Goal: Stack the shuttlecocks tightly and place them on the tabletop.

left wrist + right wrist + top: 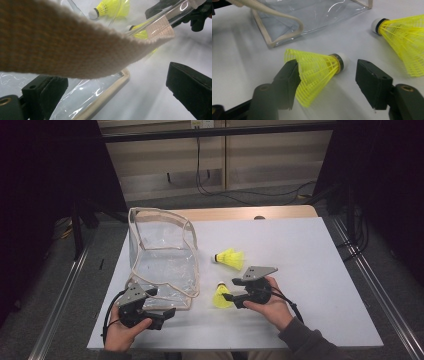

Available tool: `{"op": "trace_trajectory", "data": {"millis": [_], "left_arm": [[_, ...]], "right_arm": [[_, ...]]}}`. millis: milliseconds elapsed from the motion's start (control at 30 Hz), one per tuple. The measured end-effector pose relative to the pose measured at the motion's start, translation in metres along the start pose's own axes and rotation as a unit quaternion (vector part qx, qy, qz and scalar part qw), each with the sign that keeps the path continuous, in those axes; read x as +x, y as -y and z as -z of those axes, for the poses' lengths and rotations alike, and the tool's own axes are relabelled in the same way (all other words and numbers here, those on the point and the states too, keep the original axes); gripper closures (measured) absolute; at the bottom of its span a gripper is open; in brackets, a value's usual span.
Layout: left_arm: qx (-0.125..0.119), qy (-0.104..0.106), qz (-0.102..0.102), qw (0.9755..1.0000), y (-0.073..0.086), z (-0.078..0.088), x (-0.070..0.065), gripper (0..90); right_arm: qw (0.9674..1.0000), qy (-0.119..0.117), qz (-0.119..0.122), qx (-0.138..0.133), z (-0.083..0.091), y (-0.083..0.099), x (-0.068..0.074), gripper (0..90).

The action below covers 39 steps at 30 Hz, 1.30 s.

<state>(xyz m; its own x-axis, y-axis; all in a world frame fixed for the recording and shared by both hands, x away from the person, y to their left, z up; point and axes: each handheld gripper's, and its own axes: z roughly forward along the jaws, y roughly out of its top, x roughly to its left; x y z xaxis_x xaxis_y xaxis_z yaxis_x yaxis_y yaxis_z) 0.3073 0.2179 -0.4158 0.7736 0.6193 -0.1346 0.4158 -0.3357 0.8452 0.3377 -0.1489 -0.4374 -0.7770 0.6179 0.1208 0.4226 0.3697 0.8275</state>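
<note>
work in hand: packing yellow shuttlecocks into the clear bag, judging by how things lie; none inside yet.

near shuttlecock: lying on its side on the white table, toward the near edge, just right of the bag's near right corner.

long axis: in the right gripper view, cork tip points up and right, skirt flares down and left; axis runs roughly jaw to jaw rather than across the gap.

right gripper: jaws half parted and straddling that shuttlecock; left jaw at the skirt rim, overlapping it in the picture, right jaw clear of the cork. Not yet a grip.

nearer hand: right, already on it. Left is on the bag's far side from it.

second shuttlecock: farther in, toward table centre, cork pointing at the bag, apart from the first.

left gripper: at the bag's near left corner, jaws apart; the bag's cream webbing strap crosses above them, unpinched.

judgement: closing along this axis would crush the skirt end-on; better to squeeze across it.
</note>
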Motion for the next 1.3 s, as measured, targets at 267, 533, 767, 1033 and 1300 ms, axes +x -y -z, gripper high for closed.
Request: {"op": "trace_trajectory", "data": {"millis": [267,533,767,1033,1300], "left_arm": [[-0.001,0.001,0.001,1.0000,0.000,0.000,0.000,4.0],[-0.001,0.001,0.000,1.0000,0.000,0.000,0.000,4.0],[-0.001,0.001,0.000,1.0000,0.000,0.000,0.000,4.0],[-0.001,0.000,0.000,1.0000,0.000,0.000,0.000,4.0],[-0.001,0.001,0.000,1.0000,0.000,0.000,0.000,4.0]], "right_arm": [[0.9999,0.008,-0.003,0.007,0.002,0.004,-0.007,76.8],[0.9999,0.010,-0.007,0.005,0.005,0.007,-0.014,90.0],[1.0000,0.008,0.000,-0.002,0.011,0.006,-0.017,90.0],[0.9999,0.005,0.002,-0.013,0.020,0.005,-0.022,90.0],[0.9998,0.005,0.000,-0.019,0.027,0.005,-0.029,90.0]]}}
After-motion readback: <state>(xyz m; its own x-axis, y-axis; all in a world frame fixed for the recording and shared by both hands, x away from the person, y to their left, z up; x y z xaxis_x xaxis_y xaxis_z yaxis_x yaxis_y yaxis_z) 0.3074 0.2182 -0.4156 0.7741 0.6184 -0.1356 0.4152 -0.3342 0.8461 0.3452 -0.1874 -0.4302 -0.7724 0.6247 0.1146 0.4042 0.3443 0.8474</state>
